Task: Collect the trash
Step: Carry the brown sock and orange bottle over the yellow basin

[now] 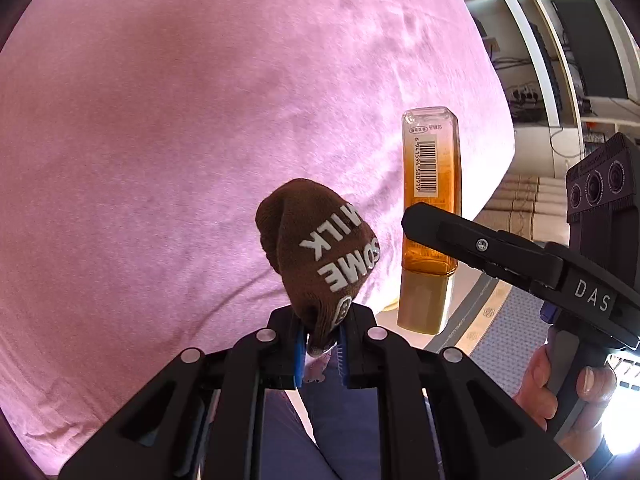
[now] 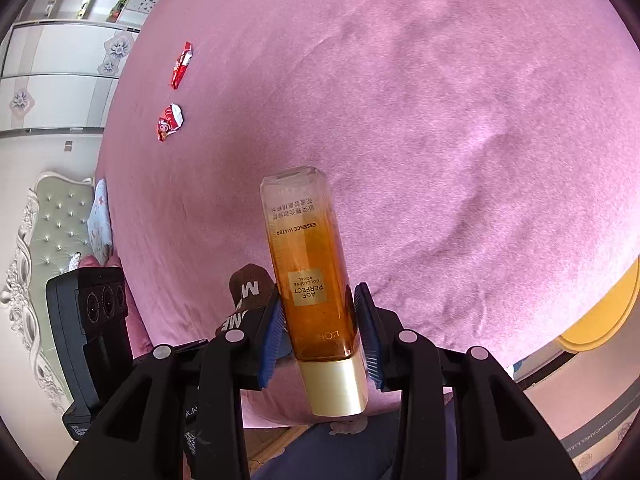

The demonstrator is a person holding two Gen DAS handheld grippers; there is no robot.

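My left gripper (image 1: 322, 354) is shut on a brown knit sock (image 1: 320, 248) with white letters, held above the pink bedspread (image 1: 180, 120). My right gripper (image 2: 320, 334) is shut on an amber essence-water bottle (image 2: 310, 264) with a gold cap, held upside down, cap toward the camera. In the left wrist view the bottle (image 1: 430, 200) hangs to the right of the sock, clamped by the right gripper's finger (image 1: 480, 246). In the right wrist view the sock (image 2: 246, 292) shows just left of the bottle. Two red wrappers (image 2: 182, 64) (image 2: 169, 122) lie on the bed at the far left.
A padded headboard (image 2: 52, 232) and a floral pillow (image 2: 100, 220) are at the left. White wardrobes (image 2: 60, 60) stand beyond the bed. A yellow round object (image 2: 604, 320) sits at the right bed edge. A desk with a monitor (image 1: 588, 48) and a patterned rug (image 1: 500, 344) are on the right.
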